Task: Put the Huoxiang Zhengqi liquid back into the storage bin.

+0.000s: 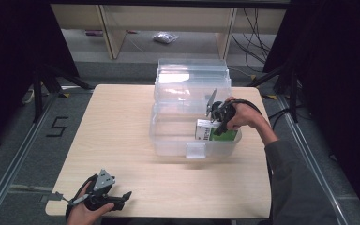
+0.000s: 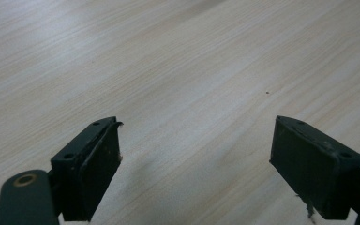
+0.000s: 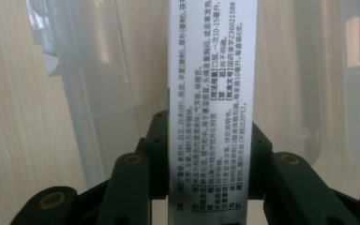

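Observation:
My right gripper [image 1: 214, 127] is shut on a white and green carton [image 1: 209, 131] and holds it inside the clear plastic bin [image 1: 178, 143], near the bin's front right corner. In the right gripper view the carton's white printed side [image 3: 211, 84] stands between the two black jaws, which press on it from both sides, with the bin's clear wall behind. My left gripper [image 1: 124, 197] rests near the table's front left edge, pointing right. In the left gripper view its fingers [image 2: 93, 159] stand wide apart over bare wood, with nothing between them.
The light wooden table [image 1: 122, 122] carries the bin at its back middle, with the bin's clear lid [image 1: 192, 70] standing up behind it. Black tripod legs [image 1: 42, 84] flank the table on both sides. Wooden furniture legs and cables lie on the floor beyond.

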{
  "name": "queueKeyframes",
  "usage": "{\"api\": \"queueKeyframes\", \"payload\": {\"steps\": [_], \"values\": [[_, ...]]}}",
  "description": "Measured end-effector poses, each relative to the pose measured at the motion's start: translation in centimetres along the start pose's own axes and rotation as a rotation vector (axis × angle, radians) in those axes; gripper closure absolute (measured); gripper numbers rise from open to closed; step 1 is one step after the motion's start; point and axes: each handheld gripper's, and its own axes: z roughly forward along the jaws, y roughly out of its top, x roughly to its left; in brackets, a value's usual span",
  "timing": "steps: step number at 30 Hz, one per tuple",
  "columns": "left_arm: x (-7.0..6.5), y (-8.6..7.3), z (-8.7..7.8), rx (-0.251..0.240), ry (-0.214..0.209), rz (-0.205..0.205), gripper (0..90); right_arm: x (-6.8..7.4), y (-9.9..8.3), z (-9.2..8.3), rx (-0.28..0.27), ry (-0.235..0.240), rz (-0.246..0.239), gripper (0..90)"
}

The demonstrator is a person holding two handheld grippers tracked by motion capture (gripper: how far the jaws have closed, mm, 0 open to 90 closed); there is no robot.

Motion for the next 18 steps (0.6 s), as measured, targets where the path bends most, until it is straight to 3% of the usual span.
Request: {"api": "queueKeyframes", "payload": {"steps": [2,3,4,8,12,13,18], "values": [[0.0,0.0,0.0,0.0,0.0,0.0,15.5,-0.3,-0.1,0.1,0.016,-0.008,-0.022,64.1],[0.0,0.0,0.0,0.001,0.0,-0.001,15.5,-0.2,-0.1,0.1,0.028,-0.012,0.008,64.1],[0.0,0.0,0.0,0.001,0.0,-0.001,15.5,-0.2,-0.1,0.1,0.037,-0.015,0.001,64.1],[-0.1,0.0,0.0,-0.003,-0.002,0.006,15.5,0.3,0.0,0.3,0.041,0.012,0.049,64.1],[0.1,0.0,-0.1,0.02,0.001,0.021,15.5,-0.3,-0.3,0.9,0.019,0.002,-0.03,64.0],[0.1,0.0,-0.1,0.022,0.002,0.023,15.5,0.0,-0.3,1.0,0.02,0.01,0.021,64.1],[0.2,0.0,0.0,0.019,0.013,0.016,15.5,-0.1,-0.8,1.5,-0.003,0.024,-0.01,64.0]]}}
